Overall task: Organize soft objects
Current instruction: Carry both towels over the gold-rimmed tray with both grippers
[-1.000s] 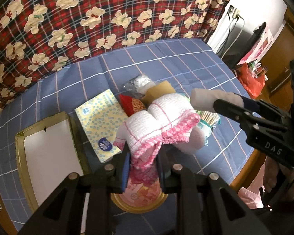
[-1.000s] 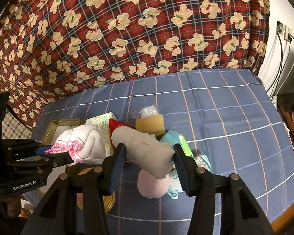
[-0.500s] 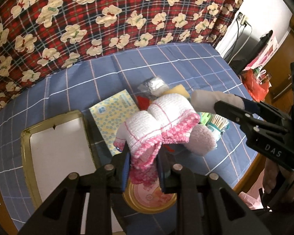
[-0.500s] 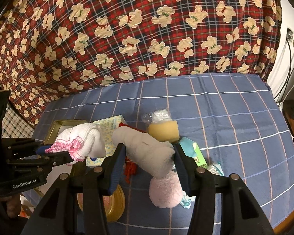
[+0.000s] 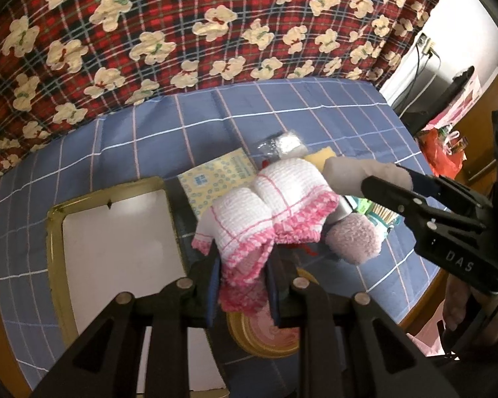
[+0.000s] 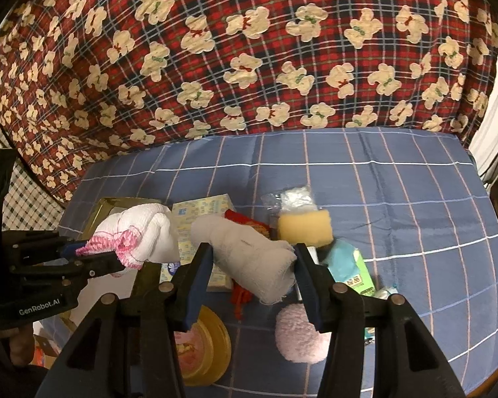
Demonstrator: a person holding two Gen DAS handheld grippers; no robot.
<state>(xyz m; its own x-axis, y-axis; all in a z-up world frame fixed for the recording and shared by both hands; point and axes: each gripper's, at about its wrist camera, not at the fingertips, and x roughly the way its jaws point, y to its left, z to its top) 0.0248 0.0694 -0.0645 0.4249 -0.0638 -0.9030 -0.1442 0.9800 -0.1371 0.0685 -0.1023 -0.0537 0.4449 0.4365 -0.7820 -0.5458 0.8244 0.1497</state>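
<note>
We see a gold-rimmed tray [image 5: 54, 232], a yellow tissue pack [image 5: 215, 179] beside it, and a round tin [image 6: 212, 348] on the blue-checked bench [image 6: 398, 199].

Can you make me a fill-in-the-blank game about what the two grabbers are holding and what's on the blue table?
1. The left hand-held gripper is shut on a white cloth with a ____ edge.
2. The right hand-held gripper holds a rolled ____ towel.
3. The gold tray lies on a ____ checked tablecloth.
4. The yellow sponge is held by ____ gripper.

Missing words: pink; grey; blue; neither
</note>
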